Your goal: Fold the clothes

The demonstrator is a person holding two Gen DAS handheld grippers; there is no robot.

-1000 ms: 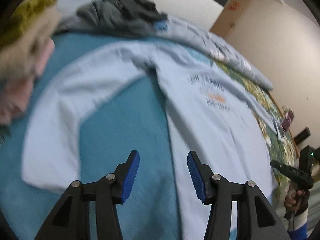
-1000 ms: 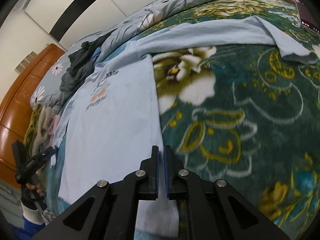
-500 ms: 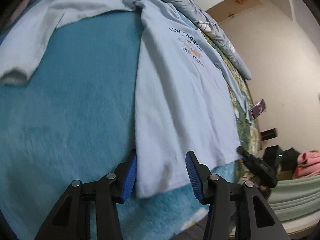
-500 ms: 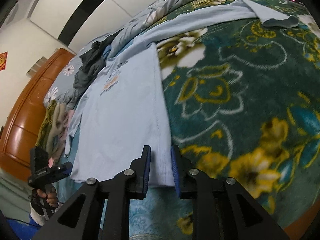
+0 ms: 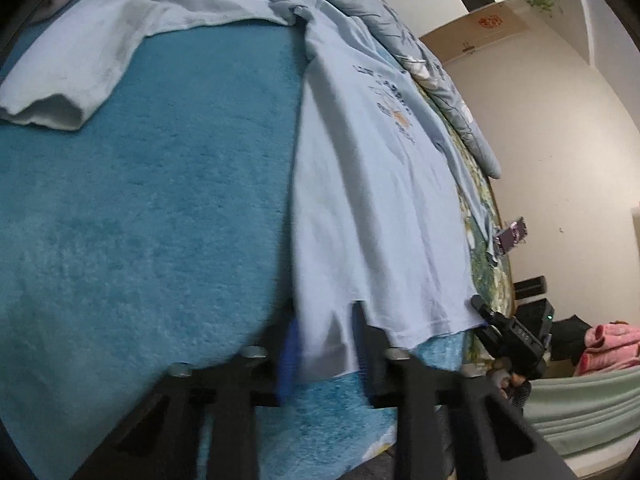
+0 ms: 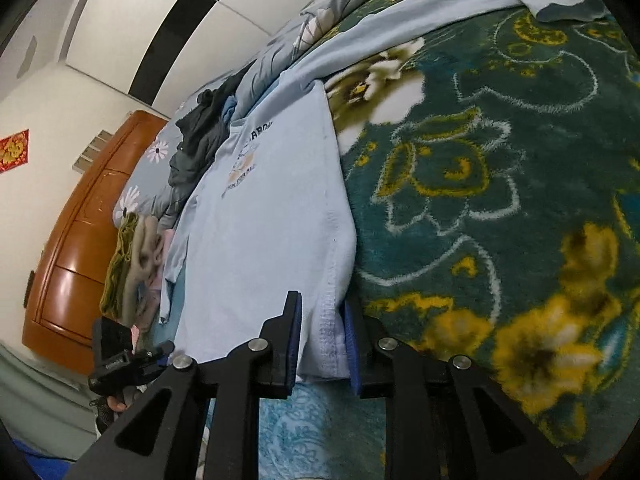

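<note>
A light blue long-sleeved shirt (image 5: 376,184) with a chest print lies face up and spread flat on the bed; it also shows in the right wrist view (image 6: 272,216). My left gripper (image 5: 324,344) is open, its jaws on either side of the shirt's bottom-left hem corner. My right gripper (image 6: 320,340) is open, its jaws on either side of the bottom-right hem corner. One sleeve (image 5: 80,60) stretches left over the teal blanket, the other sleeve (image 6: 460,4) over the floral blanket.
A teal blanket (image 5: 140,220) and a dark green floral blanket (image 6: 500,160) cover the bed. A dark garment pile (image 6: 200,132) and a folded stack (image 6: 132,256) lie near the wooden headboard (image 6: 80,240). A phone (image 5: 512,236) lies at the bed's far edge.
Both grippers have moved down to the shirt's bottom hem. The right gripper went from shut to open; each gripper now has a hem corner between its jaws.
</note>
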